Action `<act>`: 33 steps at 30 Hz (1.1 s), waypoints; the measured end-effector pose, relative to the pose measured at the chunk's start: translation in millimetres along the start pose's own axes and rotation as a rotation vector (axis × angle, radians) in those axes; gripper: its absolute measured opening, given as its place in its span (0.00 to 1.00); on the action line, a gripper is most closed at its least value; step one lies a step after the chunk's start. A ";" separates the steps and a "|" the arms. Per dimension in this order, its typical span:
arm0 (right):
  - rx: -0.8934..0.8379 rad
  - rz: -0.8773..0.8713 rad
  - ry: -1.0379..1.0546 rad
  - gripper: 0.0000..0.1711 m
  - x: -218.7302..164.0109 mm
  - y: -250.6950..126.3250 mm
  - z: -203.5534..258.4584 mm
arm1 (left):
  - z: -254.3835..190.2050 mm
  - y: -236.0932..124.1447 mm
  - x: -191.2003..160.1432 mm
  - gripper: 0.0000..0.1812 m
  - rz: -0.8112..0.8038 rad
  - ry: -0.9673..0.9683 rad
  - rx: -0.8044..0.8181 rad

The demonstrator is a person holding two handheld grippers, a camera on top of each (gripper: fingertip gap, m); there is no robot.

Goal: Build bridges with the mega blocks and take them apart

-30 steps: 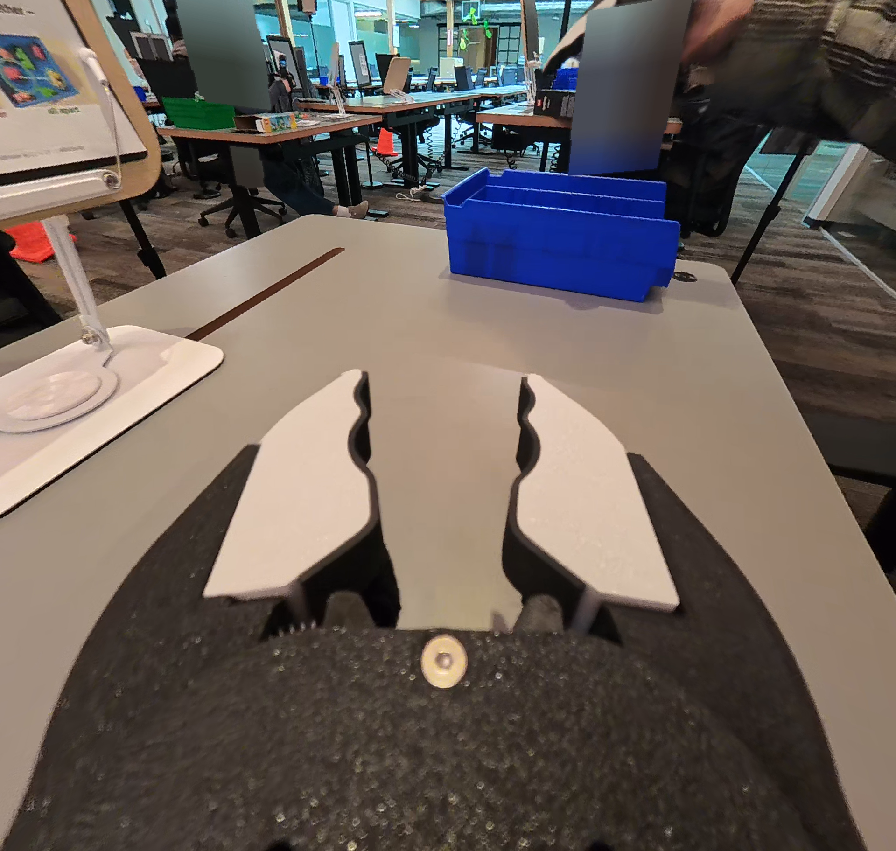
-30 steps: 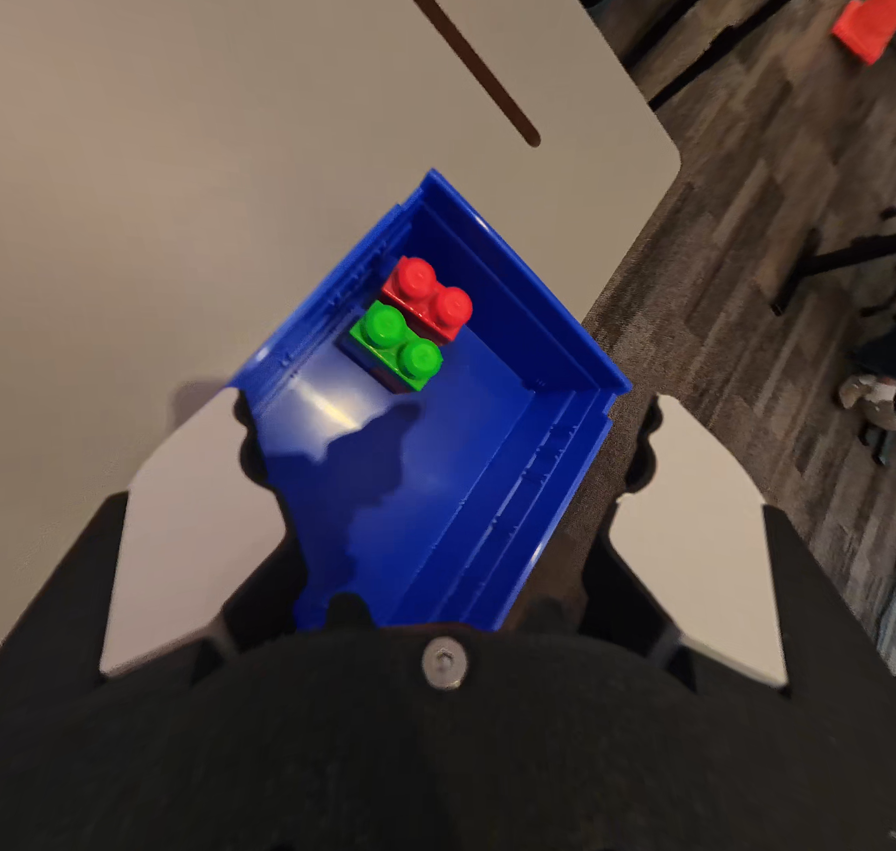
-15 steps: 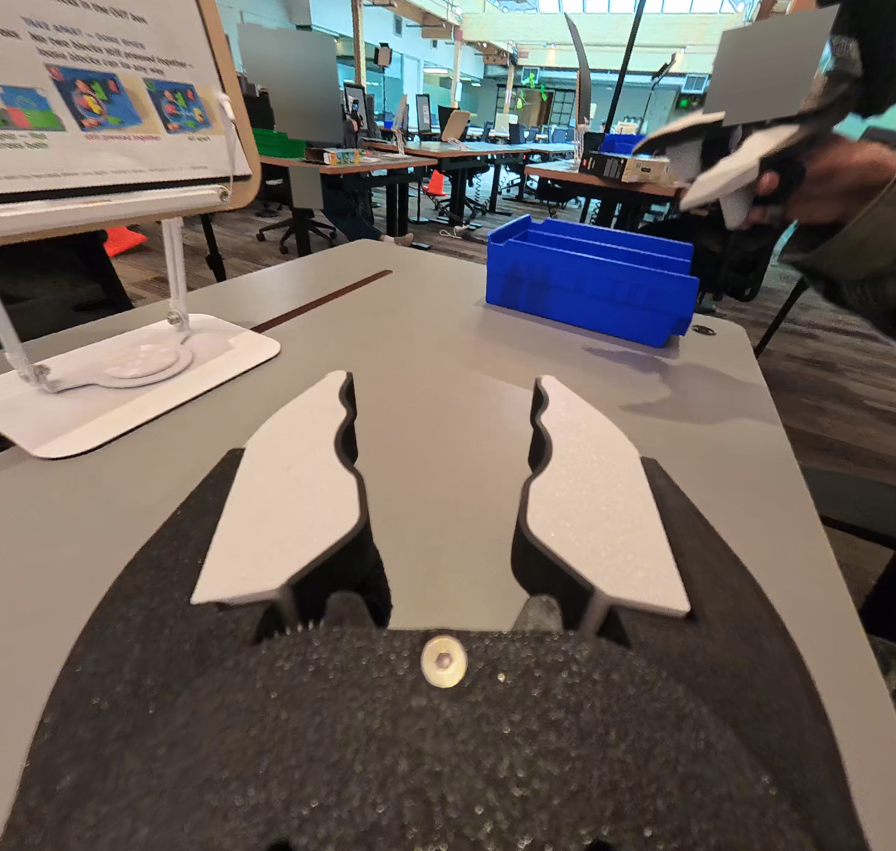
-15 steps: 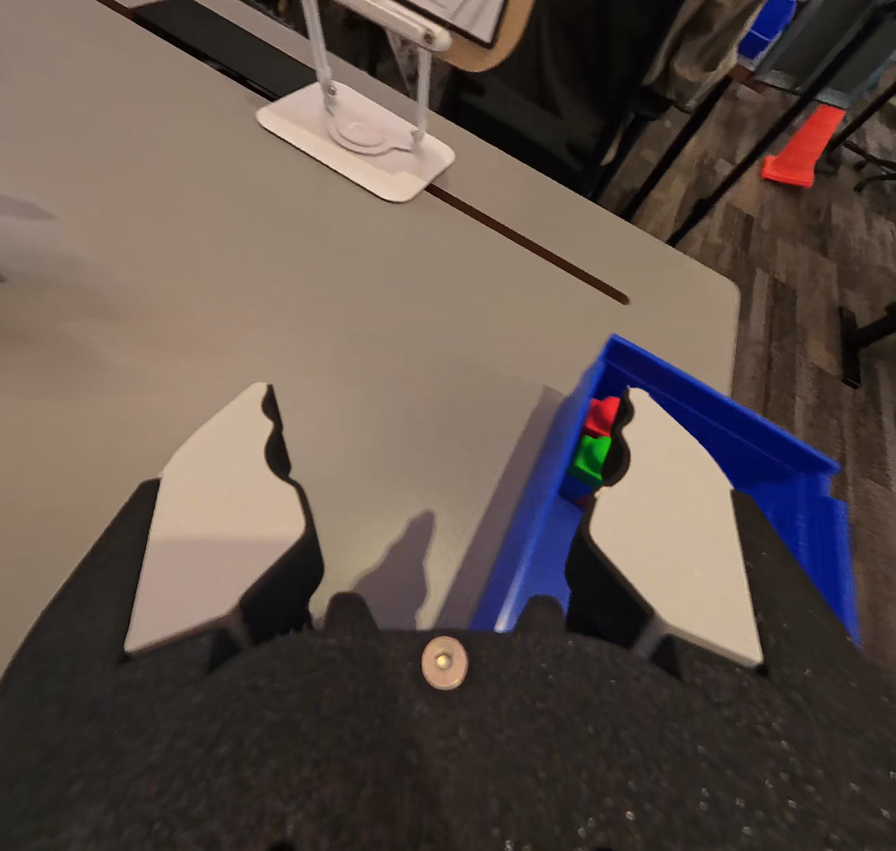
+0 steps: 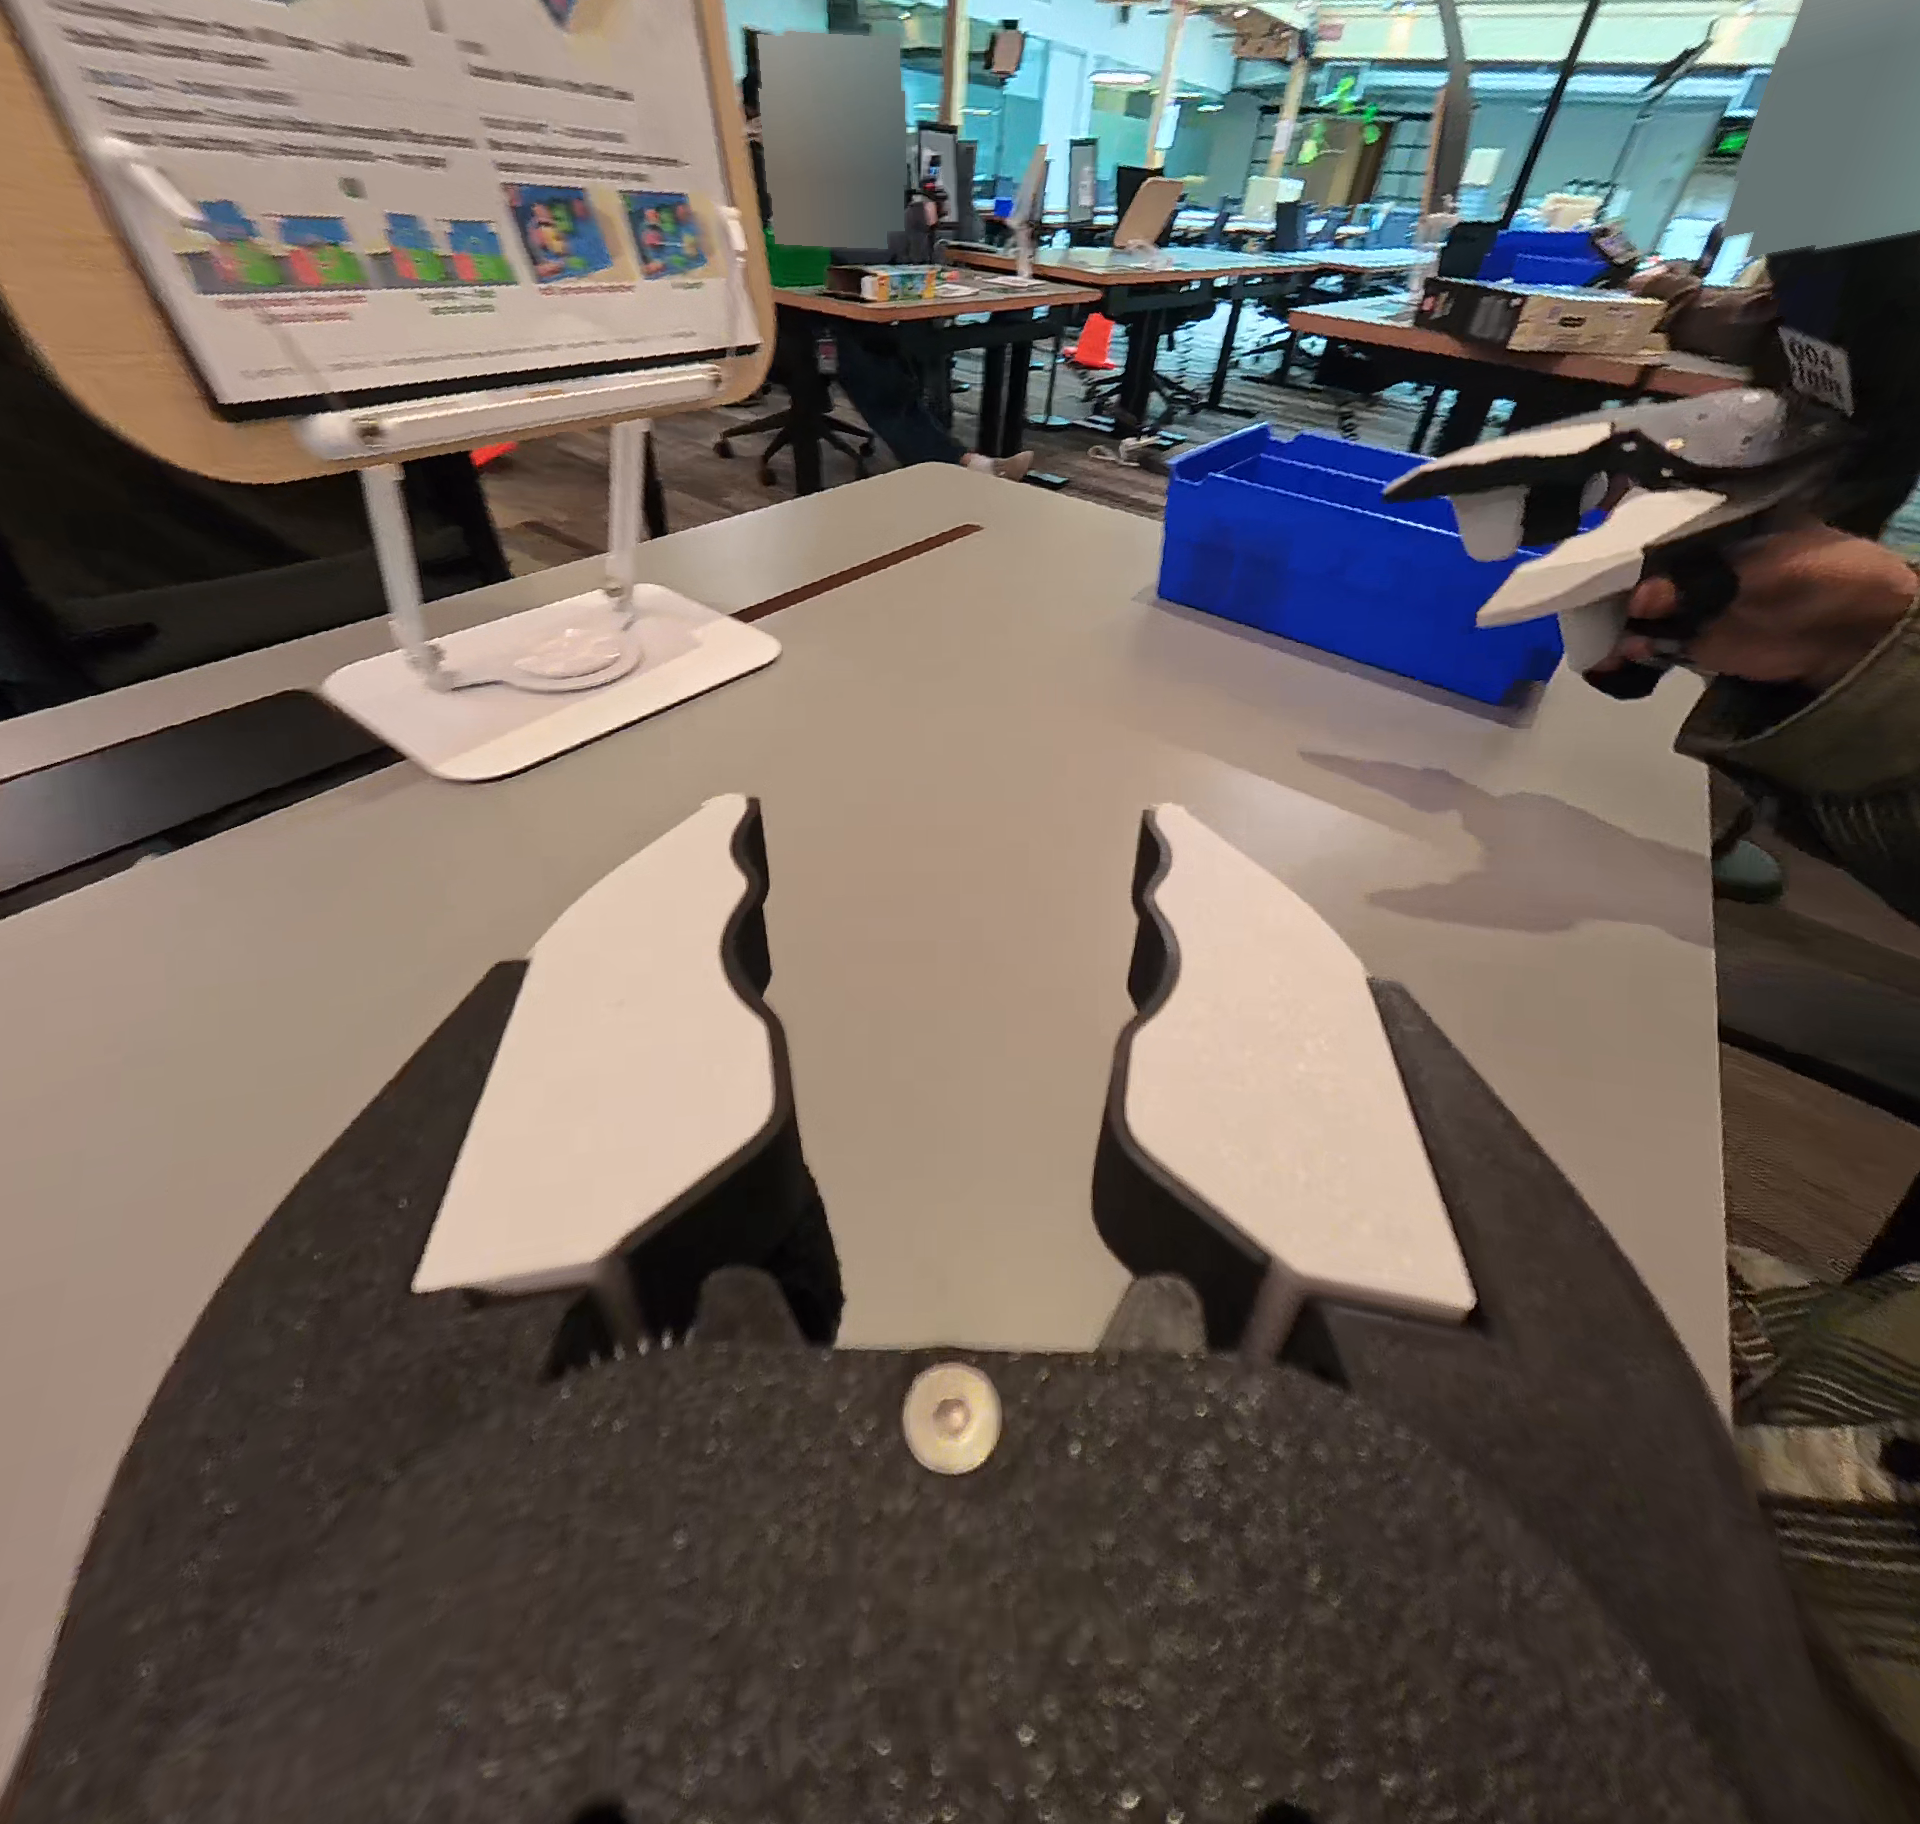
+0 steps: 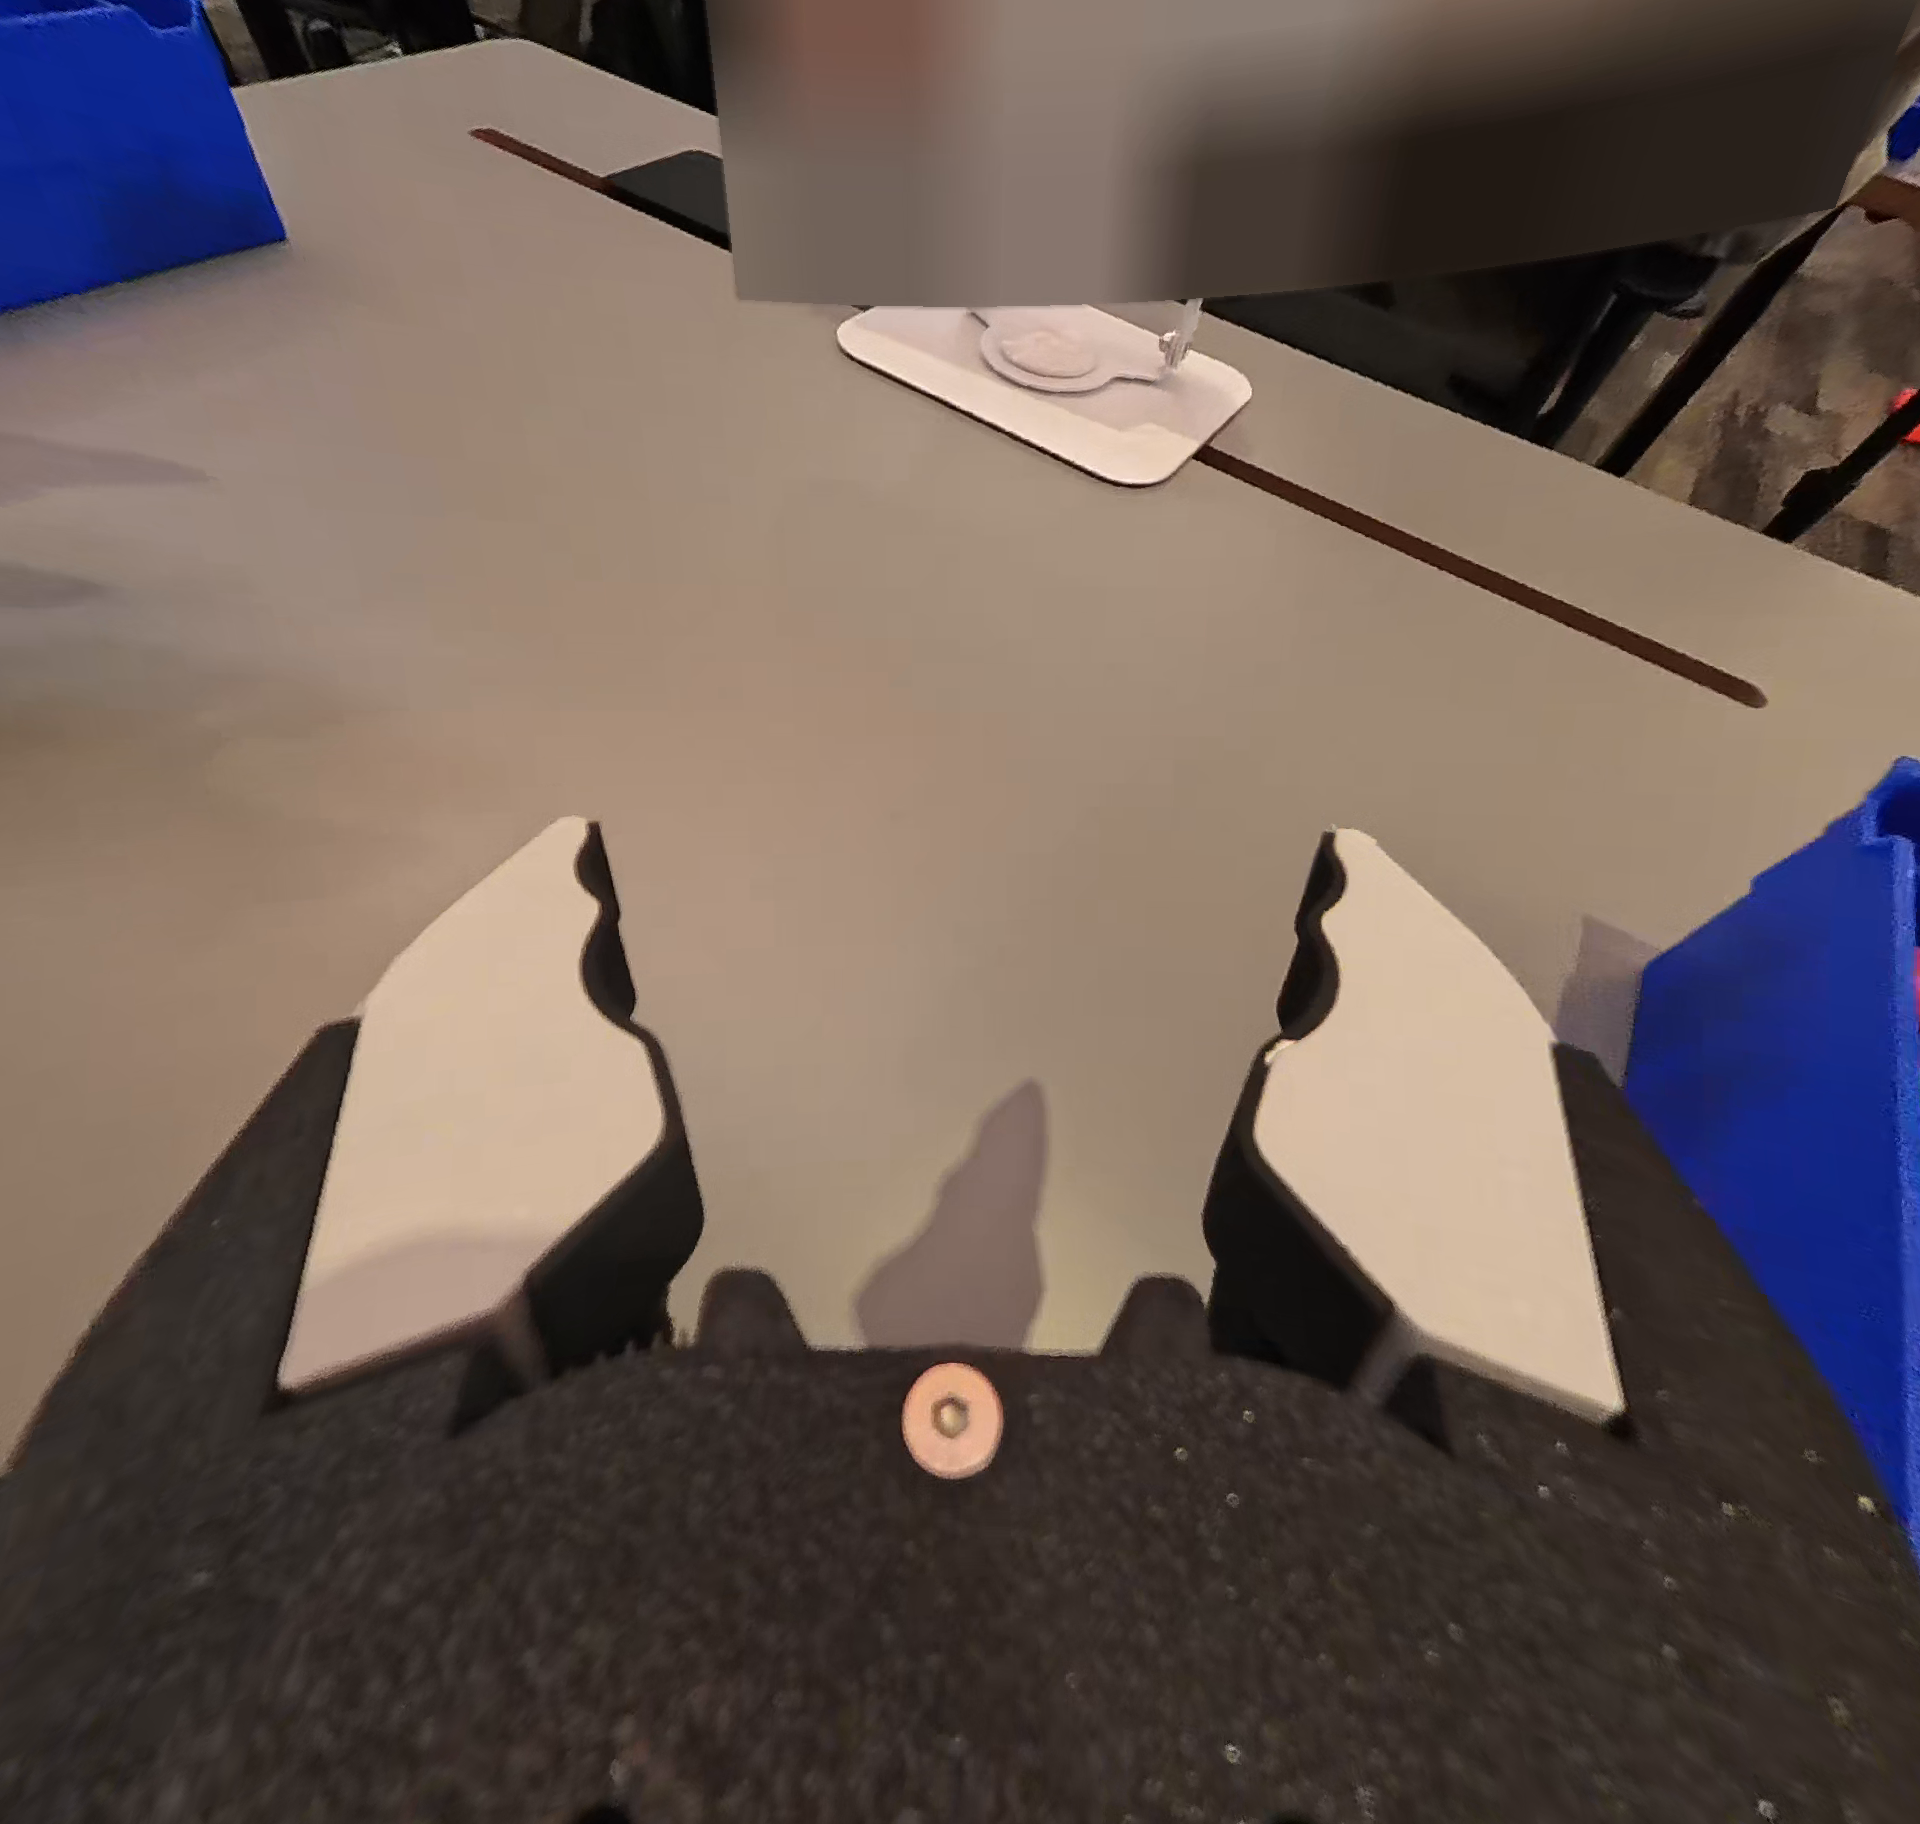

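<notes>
No loose mega blocks show in either view. A blue bin [image 5: 1330, 559] stands at the far right of the grey table [image 5: 935, 694]. In the right wrist view it [image 6: 1787, 1099] is just right of my right gripper, with a thin red sliver at its top edge. My right gripper [image 6: 961, 839] is open and empty, low over bare table. In the left wrist view it [image 5: 1444, 553] is held by a hand in front of the bin. My left gripper [image 5: 948, 818] is open and empty over the table's middle.
A picture instruction board [image 5: 395, 143] on a white stand base [image 5: 551, 673] stands at the back left; the base [image 6: 1049, 382] also shows ahead of the right gripper. A second blue bin [image 6: 104, 143] sits far left. A dark slot [image 6: 1455, 569] runs along the table.
The right gripper has swung from looking down into the bin with red and green blocks to a low spot left of it, facing across the table. The left gripper has turned towards the board.
</notes>
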State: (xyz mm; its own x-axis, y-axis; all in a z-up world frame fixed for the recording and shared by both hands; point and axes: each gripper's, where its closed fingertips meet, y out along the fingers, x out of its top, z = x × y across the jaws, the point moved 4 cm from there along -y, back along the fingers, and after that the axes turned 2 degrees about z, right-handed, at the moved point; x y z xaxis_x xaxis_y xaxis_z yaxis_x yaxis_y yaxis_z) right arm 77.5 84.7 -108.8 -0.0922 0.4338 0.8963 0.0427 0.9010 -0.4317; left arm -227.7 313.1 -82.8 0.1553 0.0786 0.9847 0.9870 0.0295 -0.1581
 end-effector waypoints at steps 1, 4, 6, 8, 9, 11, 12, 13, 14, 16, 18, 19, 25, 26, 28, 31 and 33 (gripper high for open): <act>-0.003 0.000 -0.004 0.71 -0.9 1.6 2.0 | 2.0 -6.2 1.5 0.37 0.004 -0.001 0.011; 0.001 -0.015 0.002 0.71 -1.0 4.6 6.2 | 7.6 -24.0 7.8 0.37 0.017 0.007 0.045; 0.011 -0.028 0.021 0.69 -0.9 6.1 7.0 | 12.1 -36.6 12.5 0.37 0.030 0.021 0.075; 0.014 -0.032 0.033 0.69 -2.0 8.2 6.5 | 17.5 -49.9 17.2 0.37 0.044 0.036 0.105; 0.010 -0.030 0.036 0.68 -2.8 9.5 5.6 | 20.5 -56.5 19.6 0.37 0.051 0.041 0.119; 0.010 -0.025 0.041 0.68 -4.8 13.1 4.3 | 27.5 -69.4 23.4 0.37 0.067 0.048 0.149; 0.013 -0.021 0.044 0.67 -5.6 15.3 4.0 | 31.6 -75.7 24.9 0.37 0.075 0.053 0.166; 0.014 -0.014 0.047 0.67 -6.3 17.6 3.6 | 35.7 -82.0 25.9 0.37 0.084 0.060 0.184; 0.019 -0.006 0.048 0.67 -6.6 19.8 3.5 | 40.5 -88.6 26.4 0.37 0.096 0.065 0.205; 0.023 0.000 0.046 0.67 -6.0 22.9 3.6 | 51.9 -103.0 26.4 0.37 0.124 0.073 0.253; 0.026 0.003 0.035 0.67 -4.8 25.0 4.1 | 64.6 -119.8 26.3 0.37 0.152 0.076 0.307; 0.028 0.007 0.031 0.67 -4.3 26.0 4.4 | 71.3 -129.0 26.3 0.36 0.165 0.073 0.333; 0.033 0.012 0.014 0.67 -2.2 30.2 6.9 | 116.0 -187.4 21.9 0.35 0.260 0.030 0.487; 0.034 0.014 0.013 0.67 -2.1 31.2 7.8 | 124.1 -196.6 19.5 0.35 0.285 0.021 0.512; 0.041 0.014 0.010 0.66 -1.6 33.5 10.1 | 138.8 -211.8 13.8 0.35 0.327 -0.009 0.542; 0.042 0.023 0.004 0.66 -1.2 37.6 13.2 | 156.9 -225.5 4.3 0.34 0.382 -0.030 0.574; 0.045 0.032 0.002 0.66 -0.1 40.1 15.6 | 166.3 -229.2 -2.3 0.34 0.416 -0.027 0.589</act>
State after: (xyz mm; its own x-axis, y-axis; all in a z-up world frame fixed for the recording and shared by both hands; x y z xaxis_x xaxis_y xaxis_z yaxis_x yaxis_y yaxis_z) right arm 63.7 120.7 -127.9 -0.0892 0.4621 0.8823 0.0003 0.8859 -0.4640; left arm -461.2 471.9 -61.0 0.5051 0.2242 0.8334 0.6591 0.5233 -0.5402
